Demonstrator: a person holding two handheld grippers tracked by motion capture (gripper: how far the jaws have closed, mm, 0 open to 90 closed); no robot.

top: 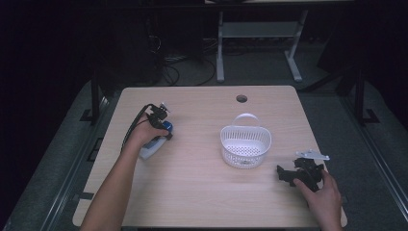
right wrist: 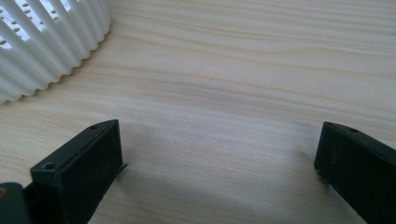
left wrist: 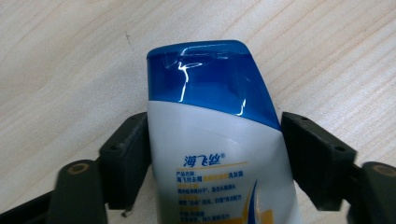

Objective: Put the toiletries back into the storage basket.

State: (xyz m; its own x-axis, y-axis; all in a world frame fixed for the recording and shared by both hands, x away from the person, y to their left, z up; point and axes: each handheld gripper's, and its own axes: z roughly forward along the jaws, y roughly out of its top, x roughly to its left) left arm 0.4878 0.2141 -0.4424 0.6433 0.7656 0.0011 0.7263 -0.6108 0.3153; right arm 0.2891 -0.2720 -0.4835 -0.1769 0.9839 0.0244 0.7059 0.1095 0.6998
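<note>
Glossy plastic shampoo bottle (left wrist: 219, 154) sits between left gripper (left wrist: 215, 154) jaws, pads touching both flanks; tapered sides could squirt it forward. Right gripper (right wrist: 217, 158) gapes, nothing inside.

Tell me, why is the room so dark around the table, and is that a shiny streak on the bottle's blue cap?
High view: light falls on the table while the floor and room behind go nearly black. Left gripper view: yes, white glare streaks the bottle on its glossy blue cap; the print lower down is soft. Right gripper view: the basket is overexposed, and the near jaws cast a soft shadow.
</note>
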